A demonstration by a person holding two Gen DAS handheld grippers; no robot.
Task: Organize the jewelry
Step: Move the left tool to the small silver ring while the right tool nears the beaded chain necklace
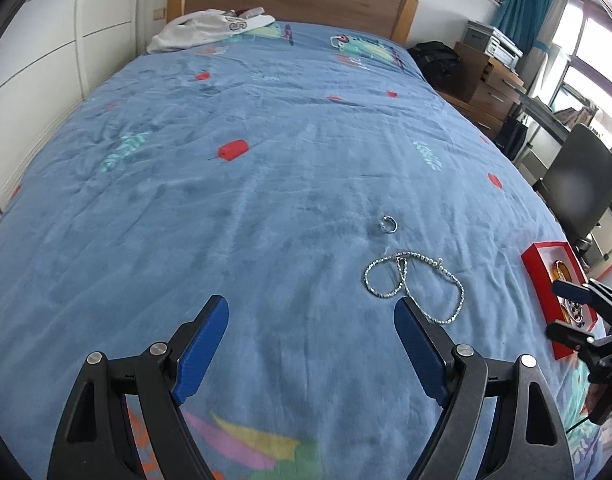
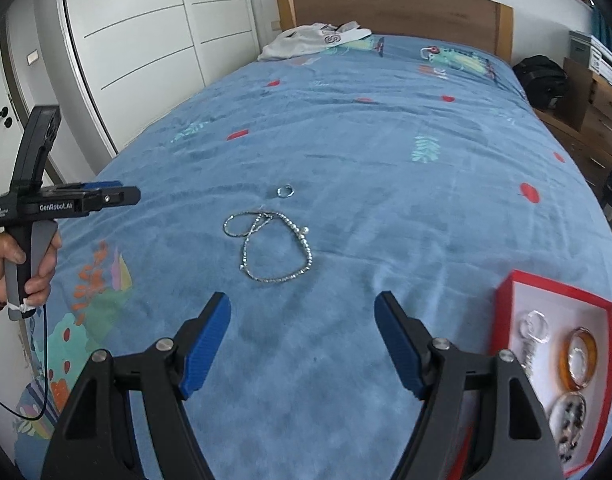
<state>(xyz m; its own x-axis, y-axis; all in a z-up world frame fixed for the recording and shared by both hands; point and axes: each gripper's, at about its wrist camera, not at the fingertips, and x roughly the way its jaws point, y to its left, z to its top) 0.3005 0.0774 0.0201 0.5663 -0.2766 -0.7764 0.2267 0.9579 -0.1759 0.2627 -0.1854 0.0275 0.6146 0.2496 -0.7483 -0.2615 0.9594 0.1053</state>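
Necklace [image 2: 267, 246], silver chain with beaded stretch, lies looped on blue bedspread [image 2: 386, 152]. Small ring [image 2: 285, 191] just beyond, apart from chain. Red box [image 2: 518, 278] near bed edge holds amber bangle [image 2: 578, 358] and other pieces. Left gripper [image 1: 312, 342] jaws apart, empty, right finger overlapping chain in view. Right gripper [image 2: 301, 340] jaws apart, empty, between necklace and box.

Blue patterned bed [image 2: 386, 152], silver necklace [image 2: 273, 248], ring [image 2: 285, 191], red tray [image 2: 506, 300], white garment [image 2: 306, 42]
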